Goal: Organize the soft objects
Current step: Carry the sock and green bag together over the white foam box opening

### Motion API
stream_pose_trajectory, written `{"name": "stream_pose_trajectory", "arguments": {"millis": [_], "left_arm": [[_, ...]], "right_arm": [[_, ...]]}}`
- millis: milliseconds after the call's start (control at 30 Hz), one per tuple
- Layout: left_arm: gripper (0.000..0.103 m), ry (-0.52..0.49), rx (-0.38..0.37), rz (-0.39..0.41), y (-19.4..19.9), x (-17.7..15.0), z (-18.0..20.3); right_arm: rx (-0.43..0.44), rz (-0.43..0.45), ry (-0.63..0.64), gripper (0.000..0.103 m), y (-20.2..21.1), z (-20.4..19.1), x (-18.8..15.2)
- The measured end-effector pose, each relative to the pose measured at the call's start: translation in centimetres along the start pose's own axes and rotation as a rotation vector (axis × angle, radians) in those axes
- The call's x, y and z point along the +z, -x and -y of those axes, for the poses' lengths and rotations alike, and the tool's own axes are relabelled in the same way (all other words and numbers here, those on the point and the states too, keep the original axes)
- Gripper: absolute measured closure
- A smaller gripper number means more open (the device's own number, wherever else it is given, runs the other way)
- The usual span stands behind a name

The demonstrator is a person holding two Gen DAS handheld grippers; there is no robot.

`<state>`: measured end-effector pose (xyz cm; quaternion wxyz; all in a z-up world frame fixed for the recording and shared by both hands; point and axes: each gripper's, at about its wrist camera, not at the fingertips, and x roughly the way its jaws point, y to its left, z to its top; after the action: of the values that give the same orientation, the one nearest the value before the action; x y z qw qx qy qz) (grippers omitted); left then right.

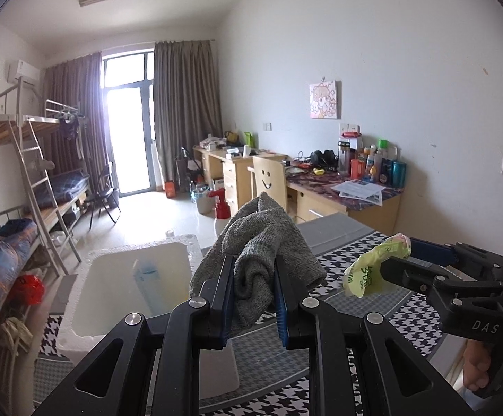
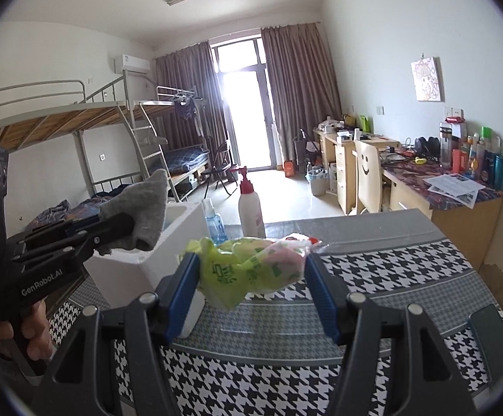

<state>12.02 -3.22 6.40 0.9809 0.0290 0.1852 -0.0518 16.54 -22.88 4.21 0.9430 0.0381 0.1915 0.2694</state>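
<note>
Both tools are up off the counter (image 2: 372,277), each with a load. The left gripper (image 1: 253,294) has its 2 blue-padded fingers (image 1: 225,298) pinched in close on a grey knitted cloth (image 1: 258,242), which bunches up between them, rises past the fingertips and droops over the left finger's outer side. Just beyond and to the left of those fingers sits a white foam box (image 1: 137,277), open at the top, with the cloth hanging near its right rim.

Over to the right gripper (image 2: 251,277): its fingers (image 2: 320,294) stand wider apart, closed against the 2 ends of a crumpled green plastic bag (image 2: 244,267) with something pink and white inside. The bag spans the gap between the pads and sags a little below them, clear of the houndstooth cover.

From the right wrist view, a white pump bottle (image 2: 249,204) with a red top and a small clear blue bottle (image 2: 215,222) stand just past the fingertips, beside the foam box. The left tool shows at the left of that view, cloth in its grip above the box.
</note>
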Motion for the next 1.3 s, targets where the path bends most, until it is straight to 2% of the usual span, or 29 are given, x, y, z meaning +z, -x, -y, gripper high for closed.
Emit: {"name": "stream_pose_trajectory", "arguments": {"millis": [700, 1300], "left_arm": [[0.081, 0.031, 0.072, 0.030, -0.1, 1.2, -2.3], [0.081, 0.085, 0.183, 0.008, -1.0, 1.1, -5.9]], "right_arm": [[0.052, 0.007, 0.015, 0.036, -2.2, -1.4, 2.4], [0.143, -0.014, 0.056, 0.036, -5.2, -4.5, 3.8]]}}
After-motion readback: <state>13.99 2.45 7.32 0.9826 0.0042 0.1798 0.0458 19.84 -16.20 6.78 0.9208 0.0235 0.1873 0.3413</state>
